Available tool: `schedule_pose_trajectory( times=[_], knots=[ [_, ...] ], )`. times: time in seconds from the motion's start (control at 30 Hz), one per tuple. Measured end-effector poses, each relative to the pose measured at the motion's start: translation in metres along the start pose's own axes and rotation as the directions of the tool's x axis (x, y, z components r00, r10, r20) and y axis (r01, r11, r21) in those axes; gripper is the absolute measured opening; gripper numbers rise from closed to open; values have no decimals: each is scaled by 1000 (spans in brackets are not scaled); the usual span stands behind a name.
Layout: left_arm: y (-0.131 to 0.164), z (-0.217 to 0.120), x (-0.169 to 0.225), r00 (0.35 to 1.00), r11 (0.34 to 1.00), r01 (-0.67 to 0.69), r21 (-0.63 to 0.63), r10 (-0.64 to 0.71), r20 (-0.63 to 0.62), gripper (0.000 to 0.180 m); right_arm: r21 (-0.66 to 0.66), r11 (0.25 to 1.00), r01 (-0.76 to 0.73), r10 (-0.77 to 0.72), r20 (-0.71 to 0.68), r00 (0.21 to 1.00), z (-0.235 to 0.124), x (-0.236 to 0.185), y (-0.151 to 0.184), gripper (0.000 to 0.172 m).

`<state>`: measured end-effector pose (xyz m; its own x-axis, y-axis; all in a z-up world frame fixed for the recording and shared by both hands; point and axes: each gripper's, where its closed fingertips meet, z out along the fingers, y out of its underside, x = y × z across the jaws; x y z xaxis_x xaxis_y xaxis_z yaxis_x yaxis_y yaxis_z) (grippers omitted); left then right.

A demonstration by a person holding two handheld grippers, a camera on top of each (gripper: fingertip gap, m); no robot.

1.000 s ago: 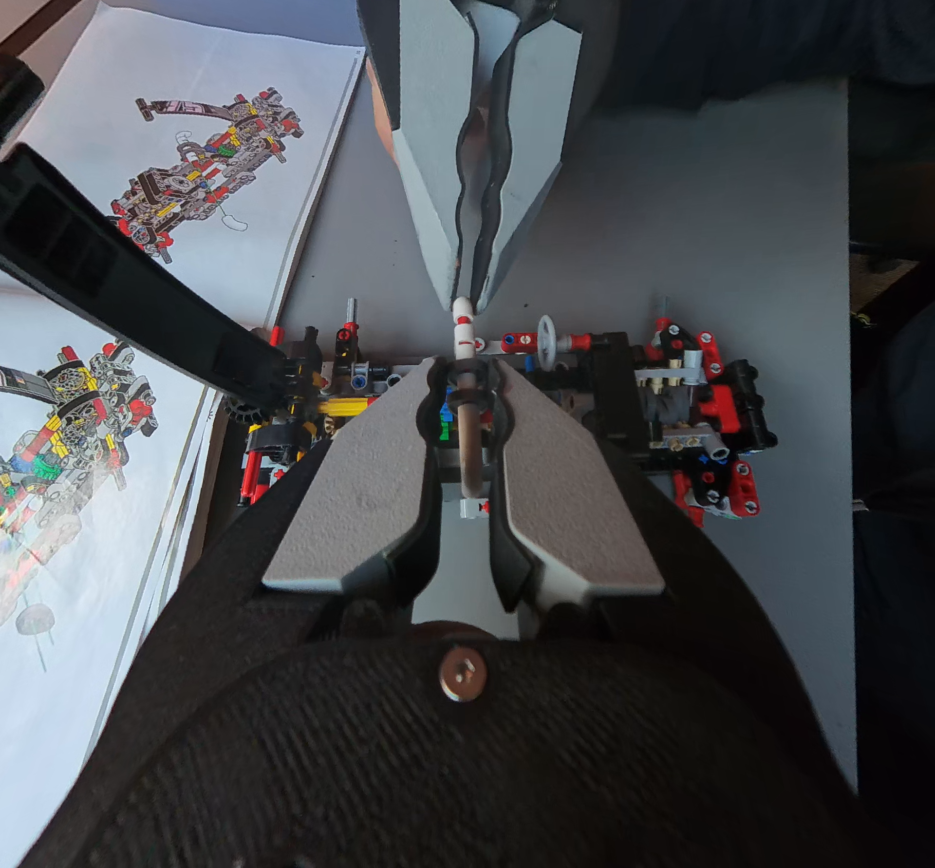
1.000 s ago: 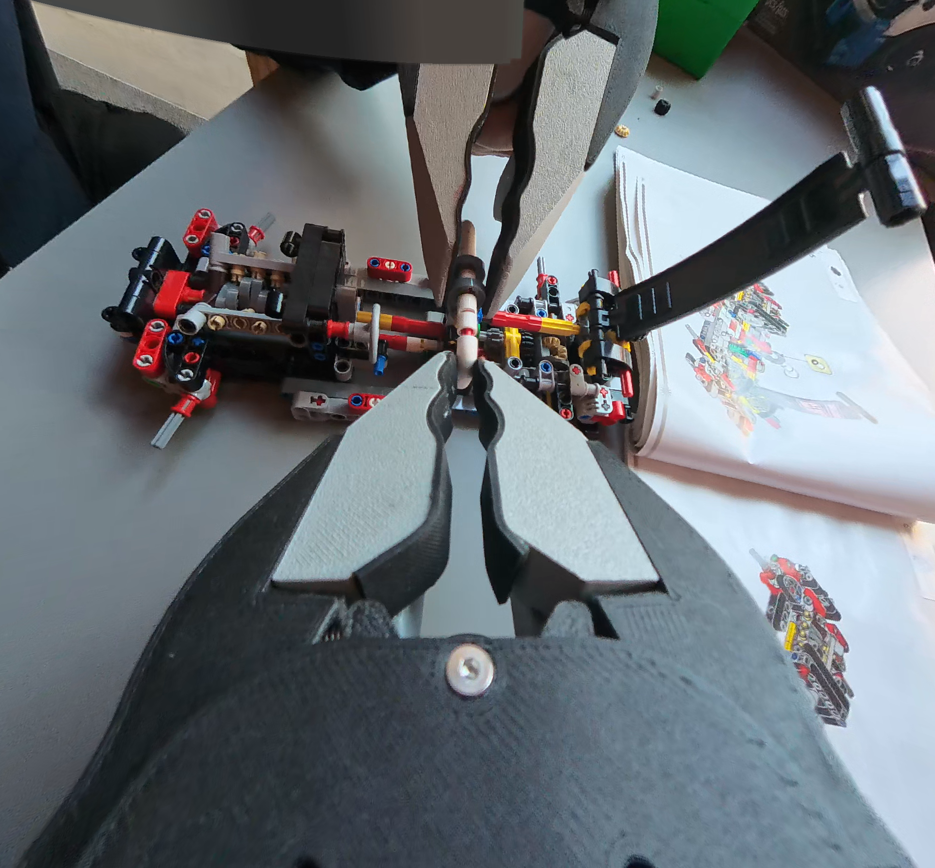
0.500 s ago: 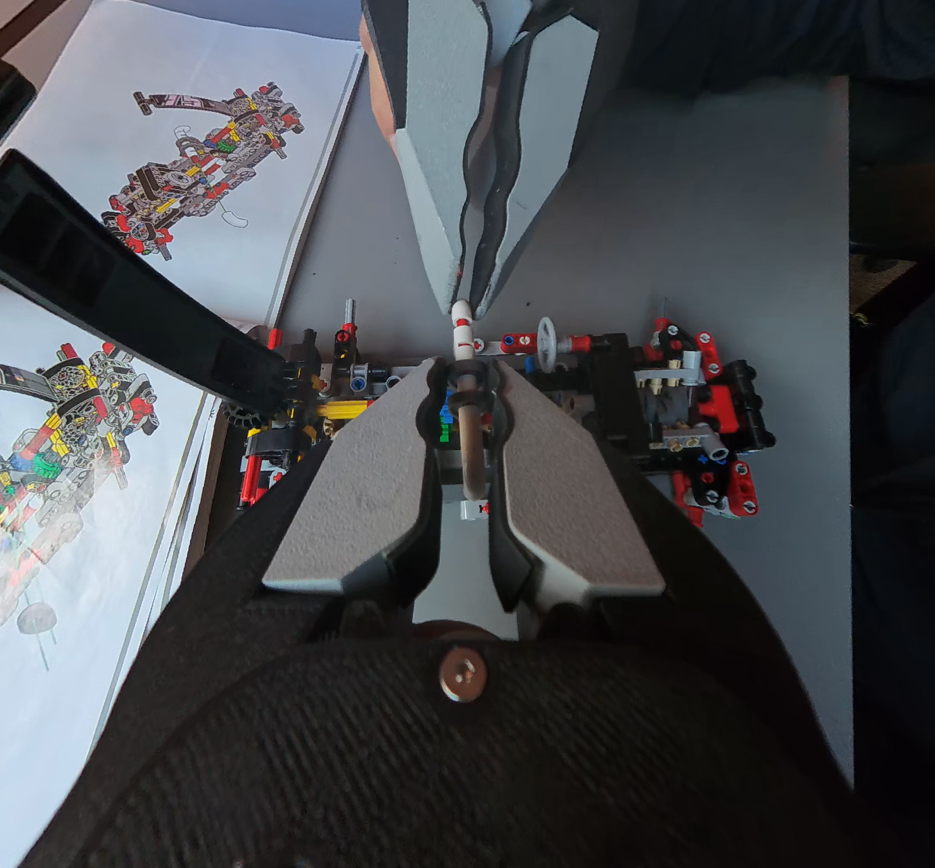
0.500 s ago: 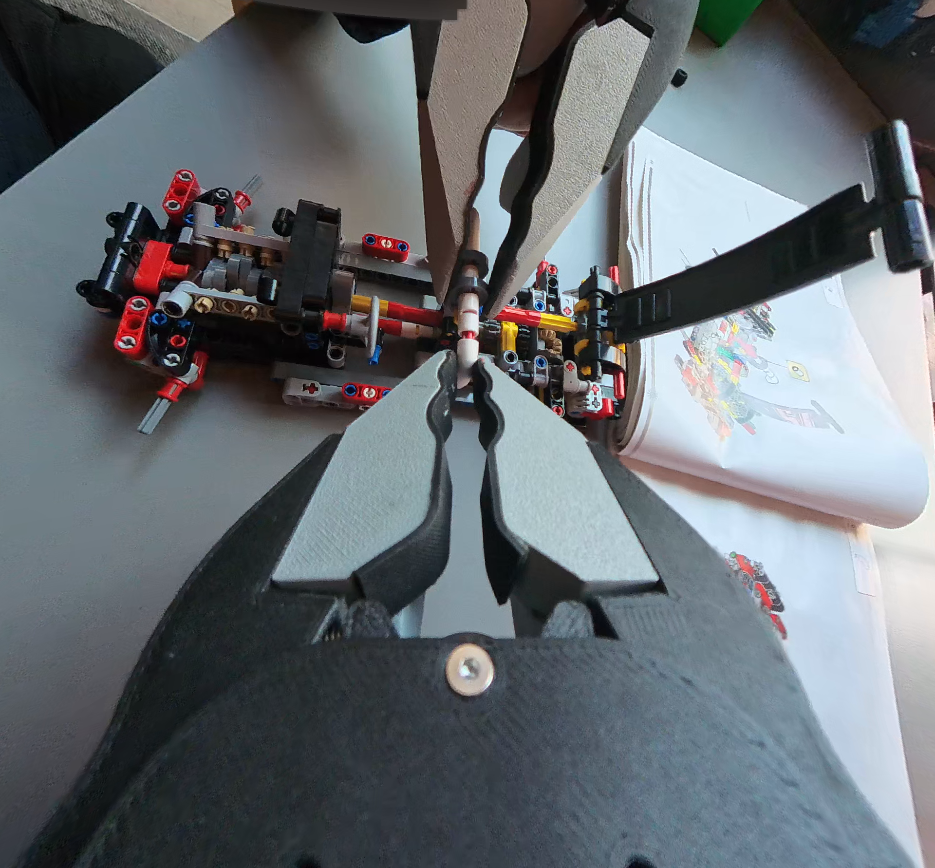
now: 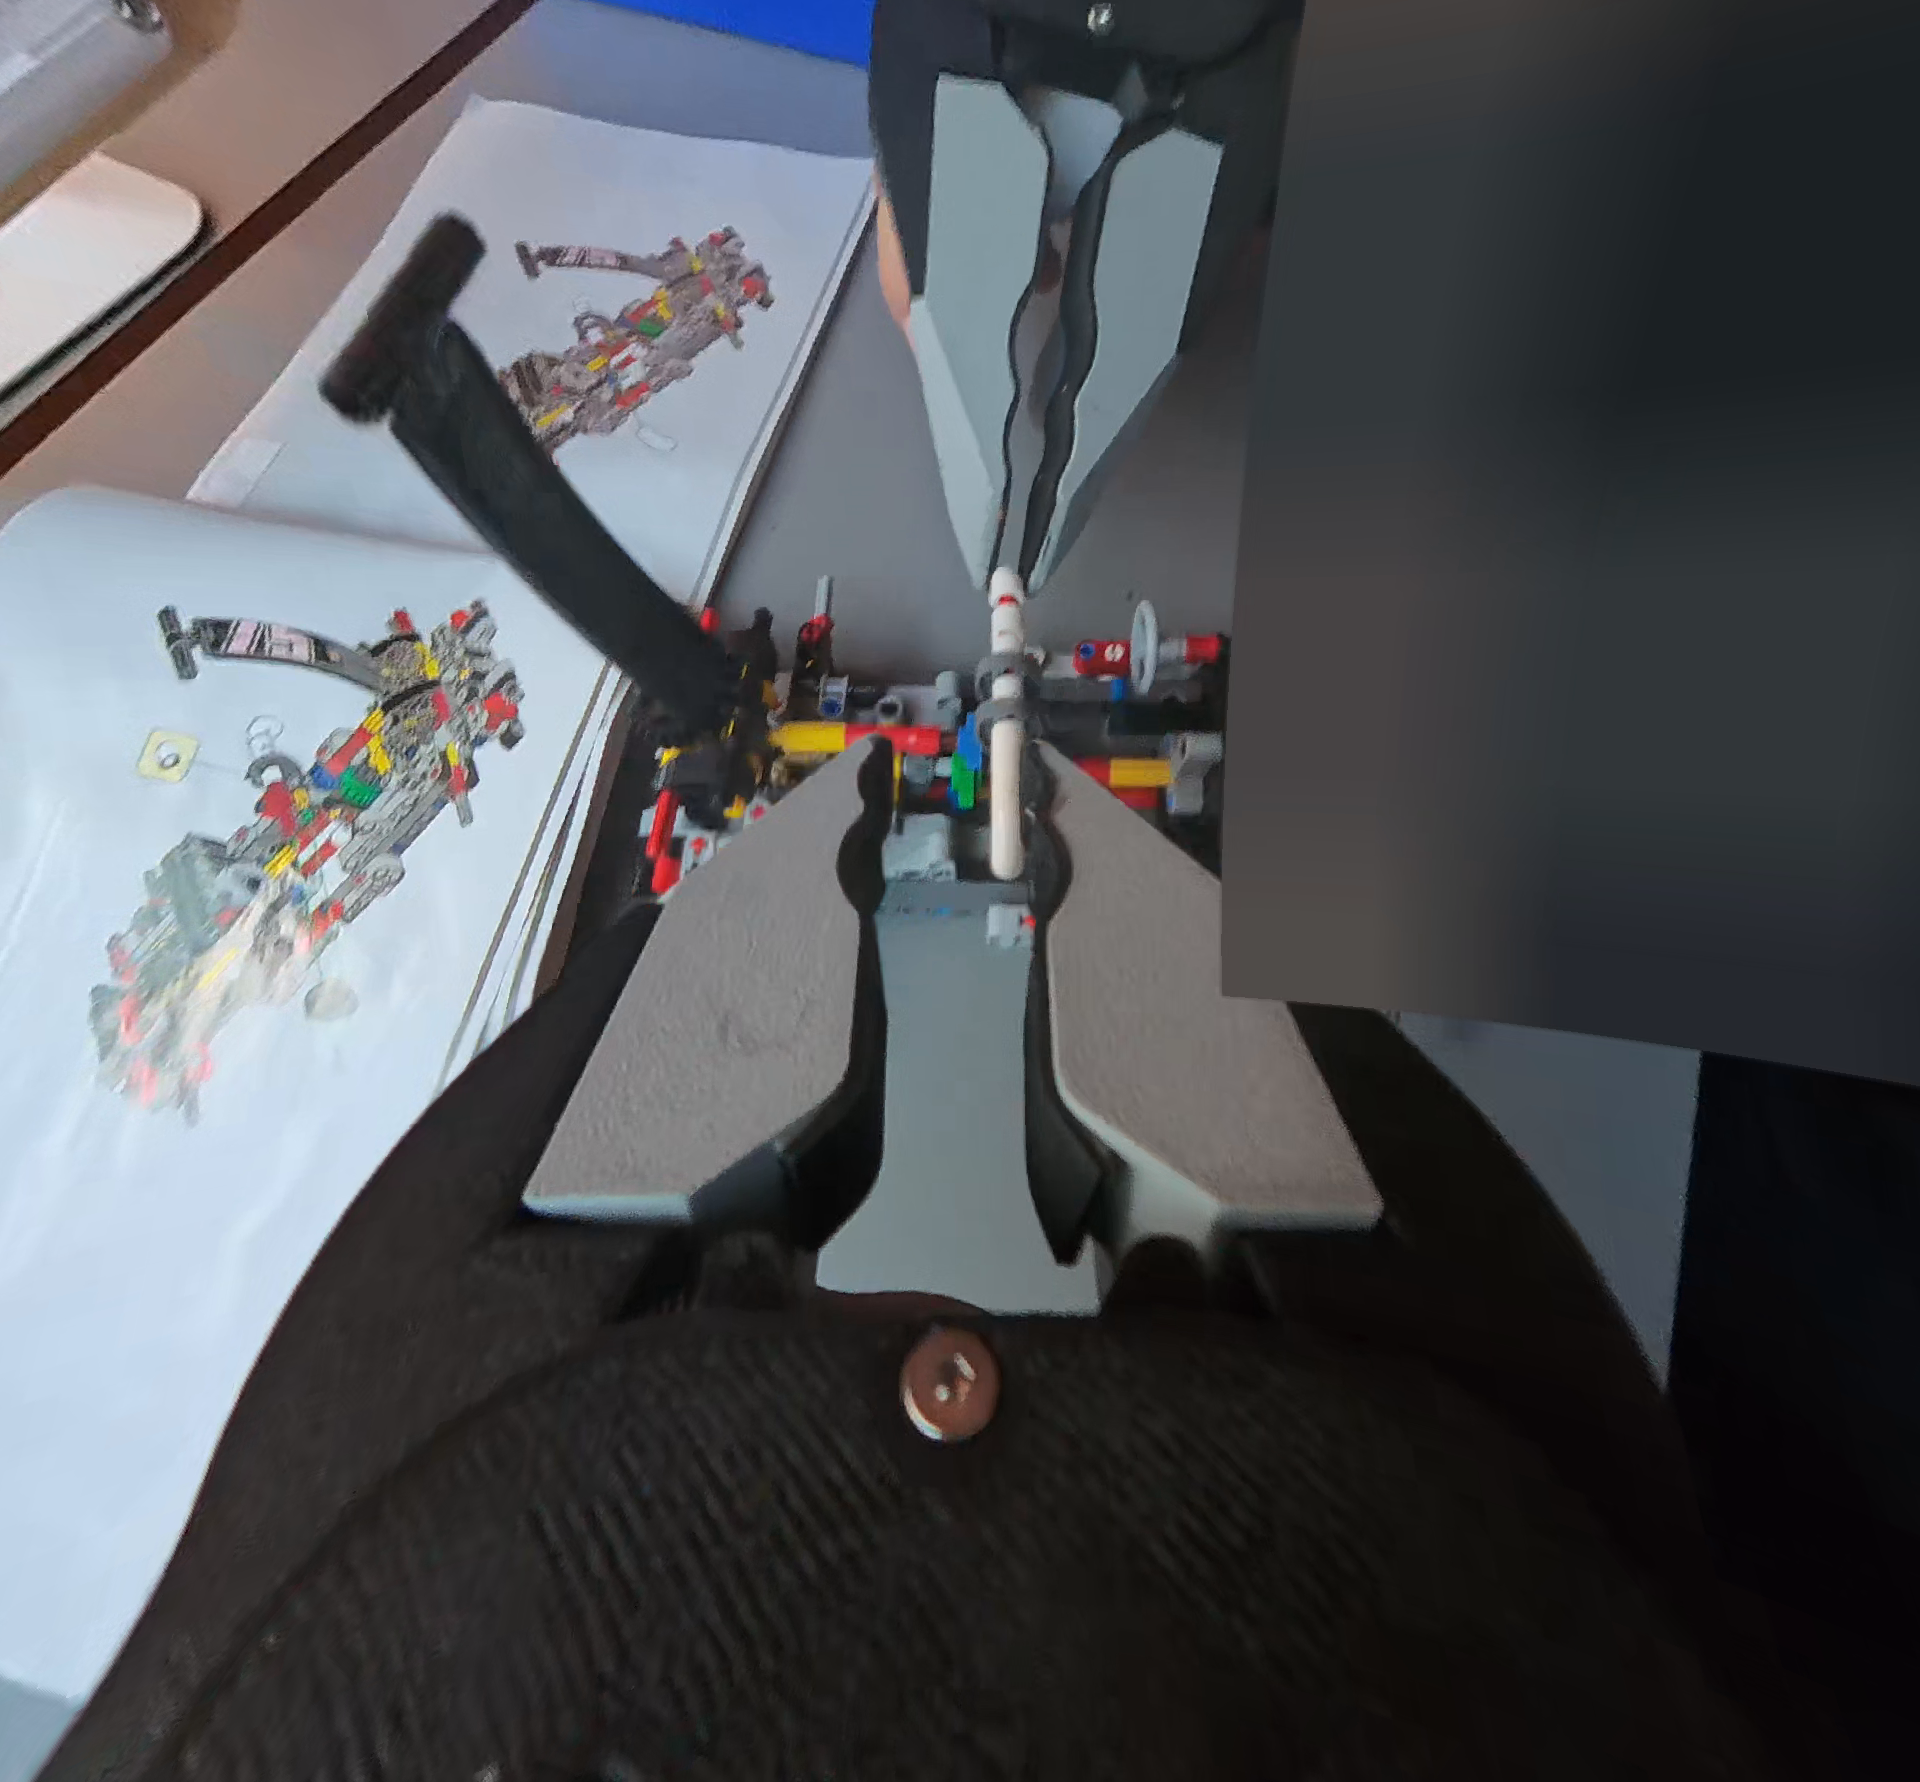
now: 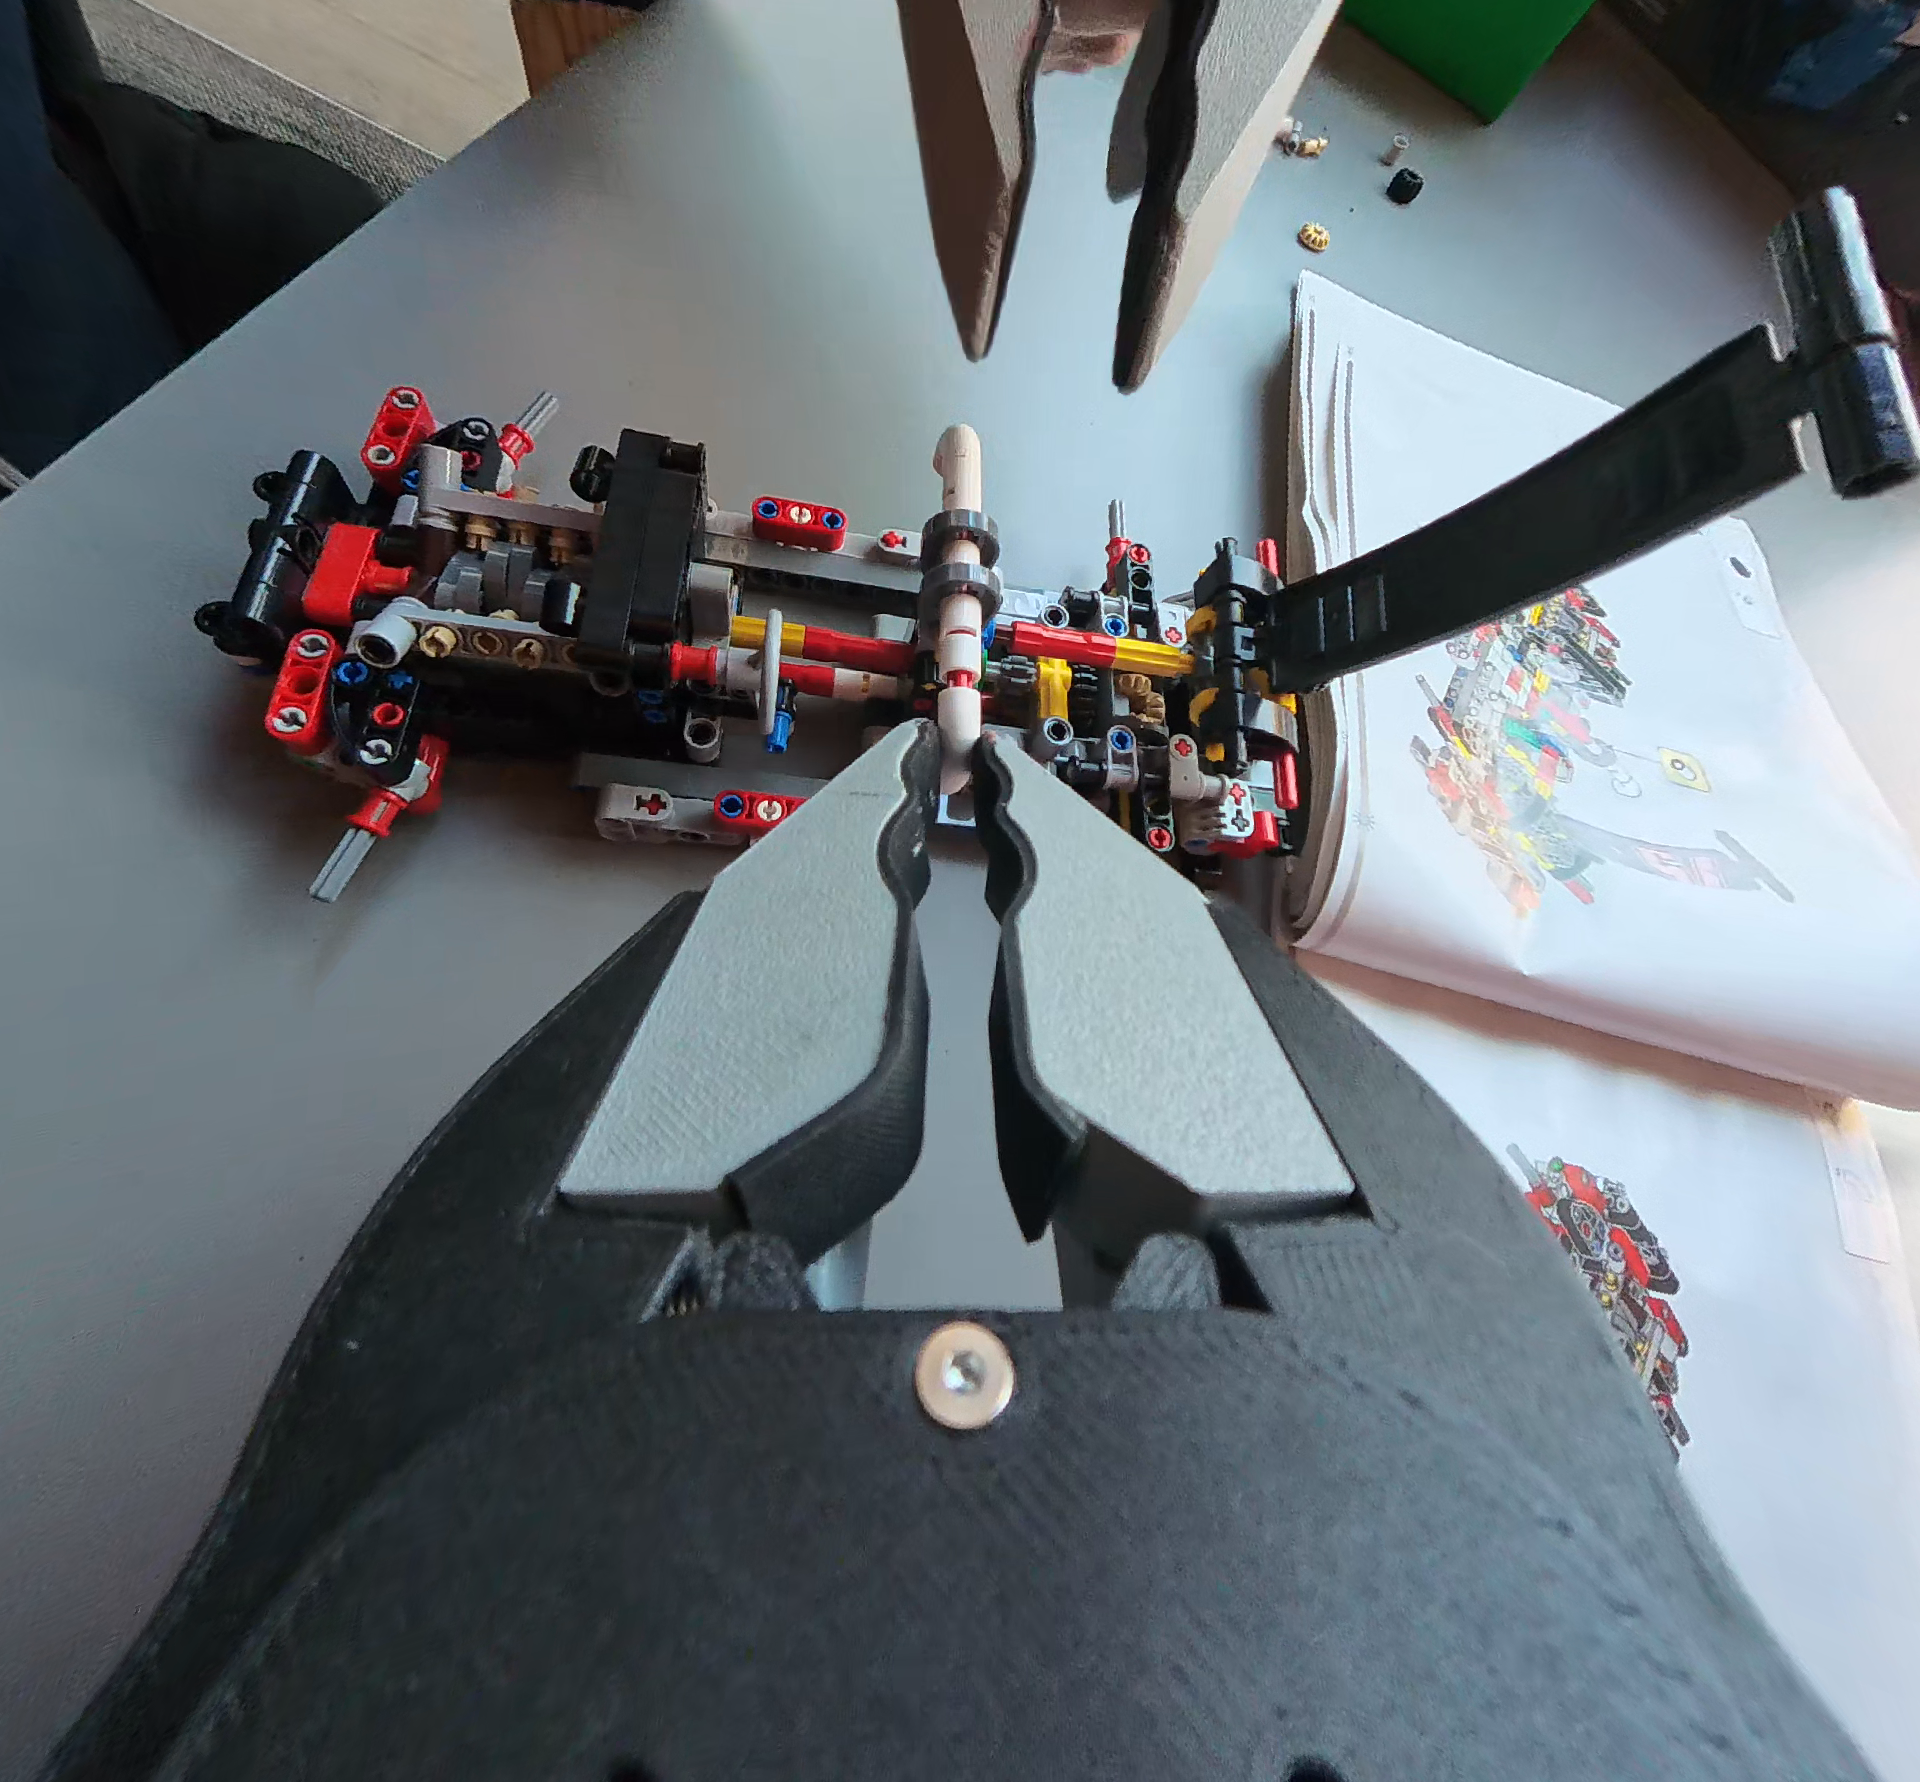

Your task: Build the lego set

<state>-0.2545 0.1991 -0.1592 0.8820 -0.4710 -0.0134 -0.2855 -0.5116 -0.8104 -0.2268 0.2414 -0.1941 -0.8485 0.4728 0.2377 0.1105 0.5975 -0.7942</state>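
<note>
The grey table [image 6: 208, 1057] carries everything, and I take the brick-built chassis [image 6: 644, 589] lying across it as my landmark. Against the chassis's one end lies an open instruction booklet [image 6: 1558, 849], its pages printed with coloured build diagrams. From that same end a long black beam [image 6: 1538, 506] slopes up and away over the booklet. A green box [image 6: 1496, 7] stands at the table's far edge beyond the chassis, with a few loose small parts [image 6: 1403, 184] on the table near it.

Across the middle of the chassis runs a pale white rod [image 6: 961, 610], threaded through two grey collars [image 6: 961, 553].

My right gripper [image 6: 954, 756] is clenched on the near tip of that rod, both pads pressing it. My left gripper [image 6: 1049, 371] hangs released beyond the rod's far end, fingers parted and clear of it.
</note>
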Motion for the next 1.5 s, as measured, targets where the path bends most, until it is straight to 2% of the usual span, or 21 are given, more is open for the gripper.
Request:
schedule_pose_trajectory(
  times=[0.1,0.17,0.2,0.53,0.63,0.8,1.07,1.2,1.5],
  knots=[
    [18,10,7,999,998,32,-50,-34,-41,22,-1,1000,2,-1,5,1000,0,0,0,4],
    [24,20,11,999,998,5,-70,-8,-51,16,-7,1000,-1,1,10,1000,0,-1,0,4],
    [23,23,12,999,998,-15,-62,12,-50,5,-13,1000,-4,4,14,1000,0,-1,0,4],
    [18,28,11,997,1000,-23,-3,23,-69,5,-134,991,24,-19,37,999,0,-1,2,4],
    [18,29,10,997,999,-29,-36,27,-67,4,-164,986,44,-40,28,999,0,1,3,4],
    [18,30,10,996,998,-25,-64,19,-89,4,-122,993,10,-4,44,999,0,2,3,4],
    [19,31,8,994,992,-20,-121,7,-112,3,-166,986,26,-17,54,998,-1,4,1,4],
    [16,32,8,993,992,-22,-123,7,-119,3,-223,973,56,-45,52,998,0,4,5,4],
    [17,32,7,993,992,-9,-129,-6,-116,3,-240,967,81,-68,61,996,2,4,0,3]
  ],
)
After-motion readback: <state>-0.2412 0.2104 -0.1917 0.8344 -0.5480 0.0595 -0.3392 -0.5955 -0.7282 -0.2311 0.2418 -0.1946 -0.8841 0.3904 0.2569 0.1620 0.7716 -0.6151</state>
